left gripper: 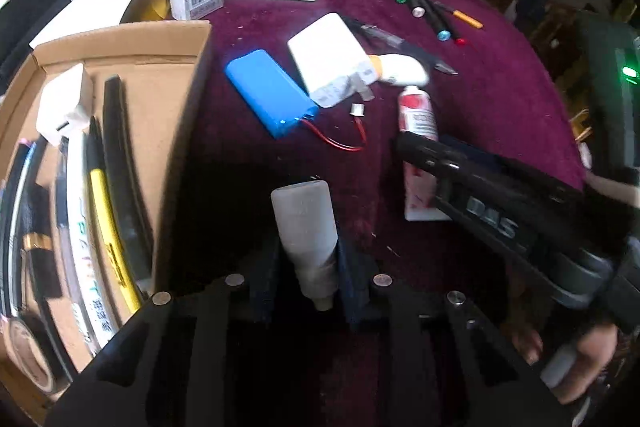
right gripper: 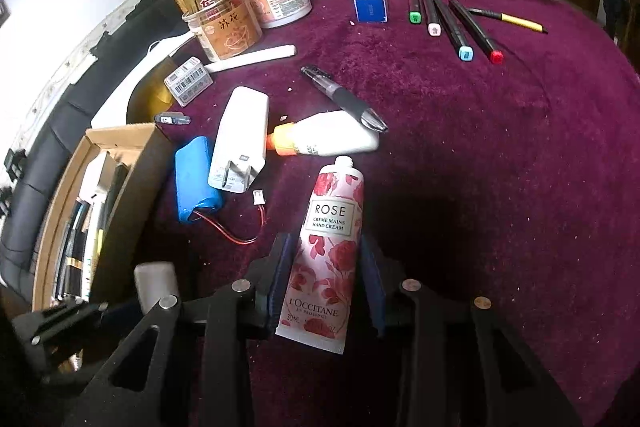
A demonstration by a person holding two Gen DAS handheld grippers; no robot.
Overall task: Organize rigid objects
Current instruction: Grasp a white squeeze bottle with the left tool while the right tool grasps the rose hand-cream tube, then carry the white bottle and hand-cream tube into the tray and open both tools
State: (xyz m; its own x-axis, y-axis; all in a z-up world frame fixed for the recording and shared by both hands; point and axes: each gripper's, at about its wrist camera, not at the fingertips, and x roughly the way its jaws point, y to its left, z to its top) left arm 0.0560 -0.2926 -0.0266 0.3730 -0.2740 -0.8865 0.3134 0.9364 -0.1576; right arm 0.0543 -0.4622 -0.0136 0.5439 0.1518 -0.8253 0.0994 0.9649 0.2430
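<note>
Our left gripper points steeply down at the cloth, its pads closed on a small pale grey bottle whose nozzle points back toward our camera. Our right gripper has its blue pads set against both sides of a rose hand cream tube, which lies on the maroon tablecloth with its open neck pointing away from us.

Left of the left gripper, just beside it, sits an open cardboard box already holding pens, a white plug and other long items. Ahead of both grippers, near each other, lie a blue battery pack with red leads, a white charger and a white glue bottle with an orange cap. Farther ahead, well apart, four markers lie in a row.

We judge the risks as follows. The grey bottle is gripped low near its neck, so it may pivot or slip as we carry it over the box wall. The tube is soft, and with no cap on its neck squeezing harder could push cream out. The two grippers work close together, so they could knock one another. The battery's loose leads could snag a passing finger.
</note>
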